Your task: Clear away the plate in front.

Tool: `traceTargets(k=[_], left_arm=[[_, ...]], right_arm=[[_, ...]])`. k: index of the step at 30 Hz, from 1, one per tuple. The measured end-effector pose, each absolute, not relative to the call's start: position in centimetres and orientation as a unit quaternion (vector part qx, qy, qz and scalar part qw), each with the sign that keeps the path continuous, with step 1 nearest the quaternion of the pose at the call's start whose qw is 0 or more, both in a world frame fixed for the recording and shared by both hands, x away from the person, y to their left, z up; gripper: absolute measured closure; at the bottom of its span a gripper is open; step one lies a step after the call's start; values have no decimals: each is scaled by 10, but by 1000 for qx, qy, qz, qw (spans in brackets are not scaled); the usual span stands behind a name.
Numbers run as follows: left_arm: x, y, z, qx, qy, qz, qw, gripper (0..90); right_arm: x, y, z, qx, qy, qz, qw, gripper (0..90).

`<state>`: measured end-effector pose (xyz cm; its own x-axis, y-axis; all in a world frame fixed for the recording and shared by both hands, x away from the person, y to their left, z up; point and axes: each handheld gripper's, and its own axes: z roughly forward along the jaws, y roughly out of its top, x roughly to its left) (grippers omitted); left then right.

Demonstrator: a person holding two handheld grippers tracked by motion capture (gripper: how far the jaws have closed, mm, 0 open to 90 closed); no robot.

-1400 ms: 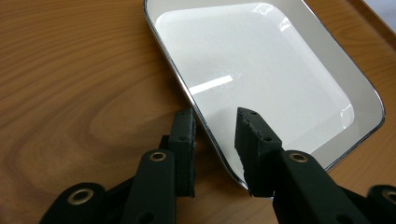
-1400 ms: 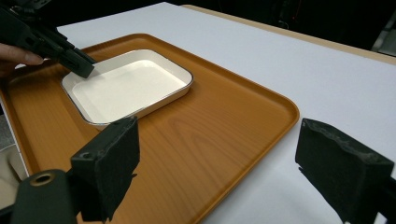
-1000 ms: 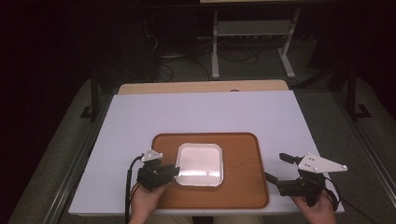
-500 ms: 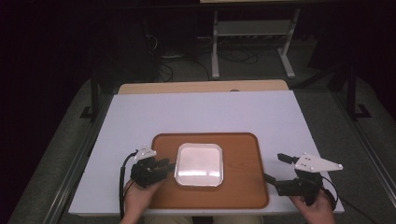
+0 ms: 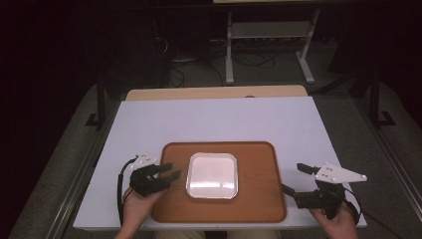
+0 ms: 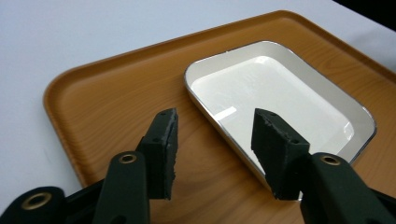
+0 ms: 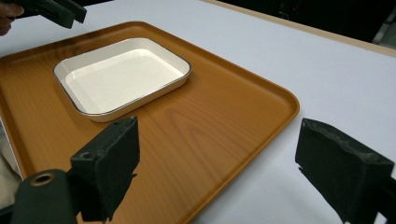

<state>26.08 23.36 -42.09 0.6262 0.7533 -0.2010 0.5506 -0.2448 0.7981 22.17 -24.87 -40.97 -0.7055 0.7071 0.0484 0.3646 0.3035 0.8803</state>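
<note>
A white square dish (image 5: 212,175) with a thin dark rim lies in the middle of a brown wood-grain tray (image 5: 259,199). My left gripper (image 5: 169,172) hovers over the tray's left part, a short way left of the dish and not touching it. Its jaws have just been opening and nothing is between them. In the left gripper view the gripper (image 6: 215,126) points at the dish's (image 6: 275,93) near rim above the tray (image 6: 107,98). My right gripper (image 5: 291,178) stands wide open at the tray's right edge, holding nothing. The right gripper view shows it (image 7: 217,154) spanning the tray's corner (image 7: 261,100).
The tray rests on a white tabletop (image 5: 219,122) with a bare wooden strip (image 5: 214,92) along its far edge. Beyond the table a metal stand (image 5: 268,45) and cables sit on the dark floor. The left gripper (image 7: 60,11) appears past the dish (image 7: 121,77).
My left gripper has drawn back to the left from the dish's left rim and its jaws have spread. The right gripper, dish and tray have stayed put.
</note>
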Motion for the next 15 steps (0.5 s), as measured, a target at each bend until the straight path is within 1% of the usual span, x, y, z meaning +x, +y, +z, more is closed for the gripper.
traceTargets(k=[15], left_arm=[[258,251,-418,790,371,140,468,393]], right_arm=[[222,-251,-410,343,787,480,179,130]])
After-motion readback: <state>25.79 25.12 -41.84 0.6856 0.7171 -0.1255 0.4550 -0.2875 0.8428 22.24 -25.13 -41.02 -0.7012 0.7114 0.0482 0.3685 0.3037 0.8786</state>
